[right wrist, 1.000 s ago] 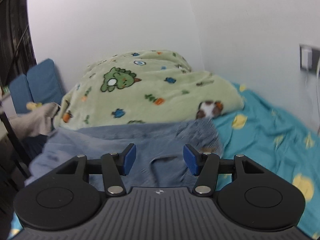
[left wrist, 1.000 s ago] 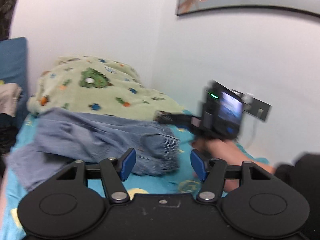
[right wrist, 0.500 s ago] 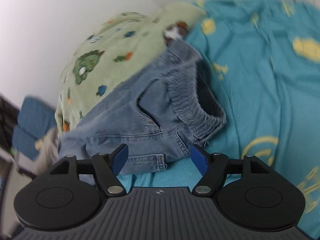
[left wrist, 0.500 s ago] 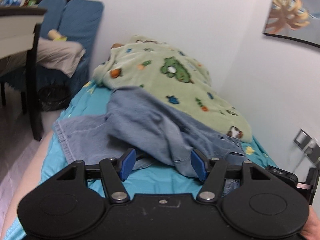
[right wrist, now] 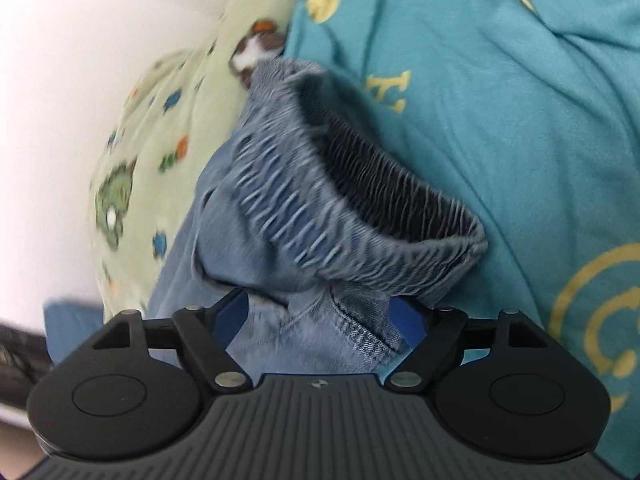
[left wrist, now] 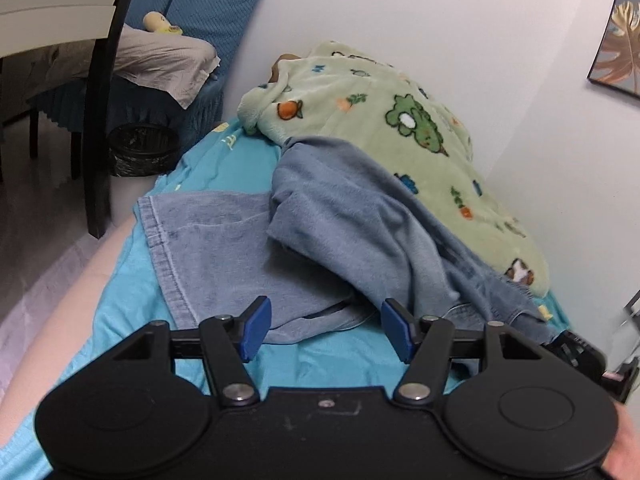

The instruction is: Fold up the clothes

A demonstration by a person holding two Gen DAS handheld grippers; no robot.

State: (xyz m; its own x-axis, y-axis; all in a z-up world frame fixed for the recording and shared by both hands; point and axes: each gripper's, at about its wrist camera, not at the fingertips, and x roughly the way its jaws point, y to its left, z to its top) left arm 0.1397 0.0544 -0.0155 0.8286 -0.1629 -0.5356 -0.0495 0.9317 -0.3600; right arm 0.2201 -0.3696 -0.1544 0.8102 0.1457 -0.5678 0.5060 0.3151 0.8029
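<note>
The jeans (left wrist: 360, 240) lie crumpled on the turquoise bedsheet (left wrist: 320, 356), a pair in faded light-blue denim with a soft, worn surface. In the left wrist view one leg lies flat toward the bed's edge, its stitched hem (left wrist: 160, 240) running along the sheet, while the other leg is thrown over it in a thick fold that climbs onto the green blanket (left wrist: 380, 128) behind. In the right wrist view the gathered elastic waistband (right wrist: 360, 208) stands open like a mouth, its ribbed inner side dark, with a seamed pocket edge just below it; this part is somewhat blurred. The right gripper (right wrist: 320, 320) sits low over the denim just under the waistband, its blue pads (right wrist: 408, 320) spread wide on either side of the cloth without pressing on it. The left gripper (left wrist: 324, 330) hangs above the sheet at the near edge of the jeans, its jaws parted with nothing between them. The blanket is pale green fleece printed with dinosaurs and carrots and lies against the white wall. Past the bed stand a blue upholstered seat (left wrist: 212, 4) with a beige cloth (left wrist: 160, 64) draped on it, a dark table leg (left wrist: 100, 120) and a black waste bin (left wrist: 140, 148).
</note>
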